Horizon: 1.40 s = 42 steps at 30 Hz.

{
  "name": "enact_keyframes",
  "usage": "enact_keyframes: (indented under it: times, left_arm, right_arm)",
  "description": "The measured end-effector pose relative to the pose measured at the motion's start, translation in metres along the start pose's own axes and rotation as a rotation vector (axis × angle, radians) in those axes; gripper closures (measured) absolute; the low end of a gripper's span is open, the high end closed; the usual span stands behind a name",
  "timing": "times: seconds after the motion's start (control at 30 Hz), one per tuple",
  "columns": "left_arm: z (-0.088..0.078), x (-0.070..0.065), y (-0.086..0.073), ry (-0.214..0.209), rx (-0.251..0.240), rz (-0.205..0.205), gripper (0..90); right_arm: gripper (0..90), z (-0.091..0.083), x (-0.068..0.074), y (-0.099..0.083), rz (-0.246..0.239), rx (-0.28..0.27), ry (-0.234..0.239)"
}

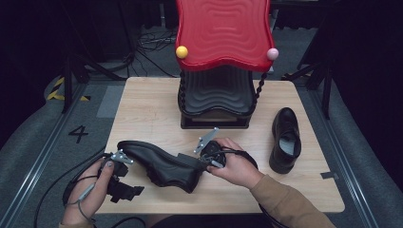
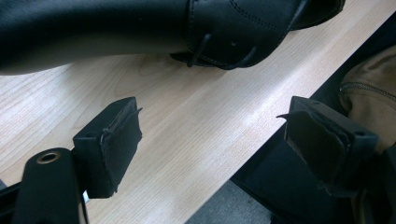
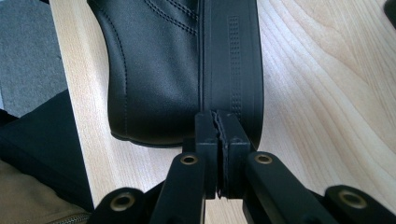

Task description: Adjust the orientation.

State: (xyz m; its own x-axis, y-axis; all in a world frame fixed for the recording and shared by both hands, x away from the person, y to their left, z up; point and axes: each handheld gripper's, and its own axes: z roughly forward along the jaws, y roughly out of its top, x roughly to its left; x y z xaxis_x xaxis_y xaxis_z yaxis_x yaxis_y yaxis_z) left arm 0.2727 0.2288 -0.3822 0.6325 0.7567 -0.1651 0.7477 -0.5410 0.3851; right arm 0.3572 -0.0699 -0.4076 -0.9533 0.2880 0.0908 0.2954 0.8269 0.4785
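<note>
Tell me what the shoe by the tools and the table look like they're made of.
Shoe: looks like smooth black leather or a leather-like synthetic, with a soft sheen and stitched seams; the heel looks like matte rubber or plastic. Table: light wood or wood-look laminate, with visible grain and a matte finish.

Black leather shoe (image 1: 159, 164) lies on its side, second shoe (image 1: 286, 139) upright.

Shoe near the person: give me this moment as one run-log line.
near shoe: on its side on table | right gripper: shut at its heel | left gripper: open, beside it | second shoe: upright, apart
</note>
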Motion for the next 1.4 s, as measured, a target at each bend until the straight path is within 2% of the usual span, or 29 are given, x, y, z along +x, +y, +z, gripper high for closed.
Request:
enact_keyframes:
  times: [0.13, 0.33, 0.43, 0.73, 0.83, 1.07, 1.2, 1.27, 1.33, 1.4]
  left_arm:
    - [-0.001, -0.002, 0.001, 0.001, 0.000, 0.012, 19.0]
    - [-0.001, -0.002, 0.001, 0.005, 0.003, 0.011, 19.0]
    - [-0.001, -0.002, 0.001, 0.006, 0.000, 0.015, 19.0]
    - [0.000, 0.000, 0.000, -0.004, 0.003, -0.002, 19.0]
    - [-0.001, 0.000, 0.000, -0.005, -0.007, 0.006, 19.0]
    - [0.000, 0.002, -0.001, -0.006, -0.004, -0.003, 19.0]
    - [-0.001, 0.003, -0.002, -0.008, -0.006, -0.002, 19.0]
    - [-0.001, 0.003, -0.002, -0.010, -0.010, 0.000, 19.0]
    - [-0.002, 0.003, -0.002, -0.012, -0.013, -0.001, 19.0]
    - [-0.002, 0.004, -0.003, -0.008, -0.015, 0.001, 19.0]
  right_arm:
    - [89.0, 0.000, 0.001, 0.001, -0.013, 0.005, -0.014]
    - [89.3, 0.000, -0.001, 0.000, -0.016, 0.003, -0.010]
    - [89.4, -0.001, 0.001, 0.002, -0.036, 0.012, -0.032]
    - [89.5, -0.003, -0.010, 0.003, -0.005, 0.005, -0.038]
    - [89.4, -0.005, -0.018, 0.003, 0.011, -0.013, -0.088]
    - [89.0, -0.001, -0.033, 0.000, 0.047, -0.039, -0.158]
    - [88.1, 0.004, -0.047, -0.005, 0.082, -0.067, -0.172]
    - [86.4, 0.010, -0.057, -0.010, 0.119, -0.078, -0.163]
    - [82.7, 0.017, -0.067, -0.016, 0.134, -0.053, -0.189]
    - [79.0, 0.023, -0.076, -0.022, 0.165, -0.068, -0.153]
